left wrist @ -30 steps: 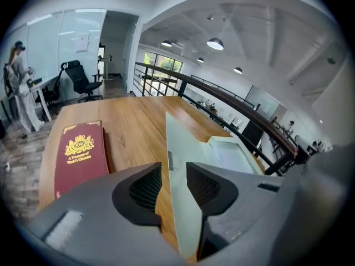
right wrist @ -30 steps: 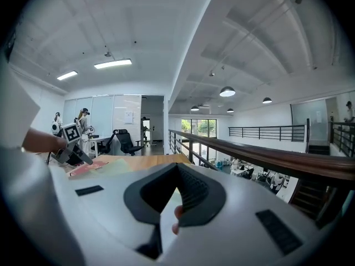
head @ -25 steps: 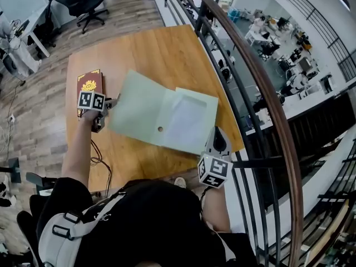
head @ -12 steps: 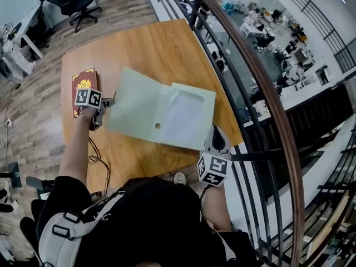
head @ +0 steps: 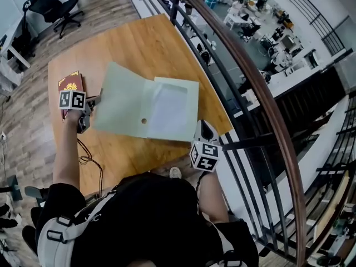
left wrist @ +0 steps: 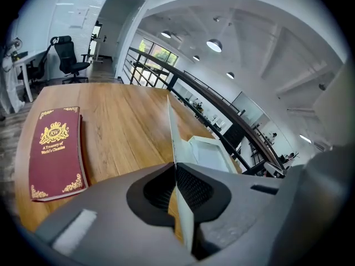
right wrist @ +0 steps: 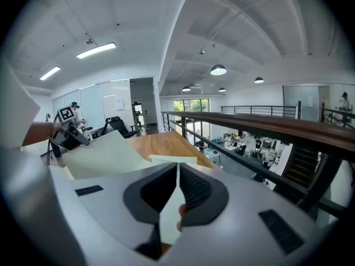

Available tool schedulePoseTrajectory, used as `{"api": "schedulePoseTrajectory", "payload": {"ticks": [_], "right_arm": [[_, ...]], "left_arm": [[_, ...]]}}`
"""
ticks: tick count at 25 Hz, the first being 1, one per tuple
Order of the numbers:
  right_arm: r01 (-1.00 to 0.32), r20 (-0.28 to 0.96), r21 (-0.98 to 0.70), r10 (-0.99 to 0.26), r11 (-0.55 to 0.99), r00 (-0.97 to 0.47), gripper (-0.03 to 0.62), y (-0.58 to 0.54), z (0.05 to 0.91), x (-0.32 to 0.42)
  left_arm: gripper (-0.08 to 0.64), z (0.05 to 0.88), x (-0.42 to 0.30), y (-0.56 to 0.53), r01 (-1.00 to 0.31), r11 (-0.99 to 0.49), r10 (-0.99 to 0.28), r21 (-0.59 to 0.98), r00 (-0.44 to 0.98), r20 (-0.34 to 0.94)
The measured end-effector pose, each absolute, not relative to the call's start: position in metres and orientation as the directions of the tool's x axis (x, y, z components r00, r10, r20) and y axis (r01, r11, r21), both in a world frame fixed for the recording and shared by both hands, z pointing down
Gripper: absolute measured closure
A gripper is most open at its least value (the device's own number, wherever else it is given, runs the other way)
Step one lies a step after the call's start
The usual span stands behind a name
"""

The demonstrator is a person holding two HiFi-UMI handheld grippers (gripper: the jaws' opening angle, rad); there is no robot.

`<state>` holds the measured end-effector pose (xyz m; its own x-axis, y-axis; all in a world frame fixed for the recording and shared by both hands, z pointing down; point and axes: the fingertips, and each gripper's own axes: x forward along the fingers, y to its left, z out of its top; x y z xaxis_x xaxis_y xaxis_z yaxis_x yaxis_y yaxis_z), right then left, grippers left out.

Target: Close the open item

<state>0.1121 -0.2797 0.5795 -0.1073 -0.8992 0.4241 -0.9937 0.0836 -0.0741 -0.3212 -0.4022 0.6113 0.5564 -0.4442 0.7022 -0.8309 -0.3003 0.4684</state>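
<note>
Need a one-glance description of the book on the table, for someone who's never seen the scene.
Find the wooden table beside the railing. At its left edge lies a closed book, apart from the folder. It is dark red with gold trim; the folder is pale green and open.

The pale green folder (head: 119, 104) looked like thin, smooth, matt card. The rectangular surface (head: 144, 49) was warm wood with visible grain and a satin finish. The maroon hardback book (left wrist: 55, 151) had a smooth cover with shiny gilt embossing.
</note>
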Motion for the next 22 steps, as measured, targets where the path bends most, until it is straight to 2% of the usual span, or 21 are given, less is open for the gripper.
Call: {"api": "schedulePoseTrajectory", "payload": {"ticks": [2,5,9,13,17,22], "right_arm": [[-0.989,0.472,-0.118,-0.872,0.083,-0.130,0.554,-0.279,0.601,0.115],[-0.976,0.536,-0.213,-0.829,0.050,-0.160,0.545,-0.276,0.635,0.121],[-0.937,0.602,-0.349,-0.765,0.003,-0.227,0.500,-0.269,0.684,0.125],[-0.921,0.672,-0.386,-0.701,-0.057,-0.239,0.484,-0.261,0.726,0.128],[-0.868,0.652,-0.489,-0.700,-0.093,-0.292,0.479,-0.263,0.736,0.124],[-0.784,0.599,-0.617,-0.684,-0.063,-0.417,0.495,-0.265,0.740,0.106]], "left_arm": [[0.548,0.603,-0.318,-0.402,-0.833,-0.315,-0.450,0.455,0.553,0.701],[0.548,0.592,-0.312,-0.397,-0.837,-0.333,-0.458,0.434,0.546,0.702],[0.549,0.582,-0.301,-0.390,-0.846,-0.337,-0.463,0.412,0.531,0.710],[0.552,0.575,-0.296,-0.384,-0.860,-0.339,-0.471,0.381,0.506,0.723],[0.554,0.565,-0.291,-0.380,-0.875,-0.337,-0.480,0.347,0.477,0.736],[0.555,0.554,-0.280,-0.373,-0.888,-0.367,-0.491,0.278,0.438,0.753]]}}
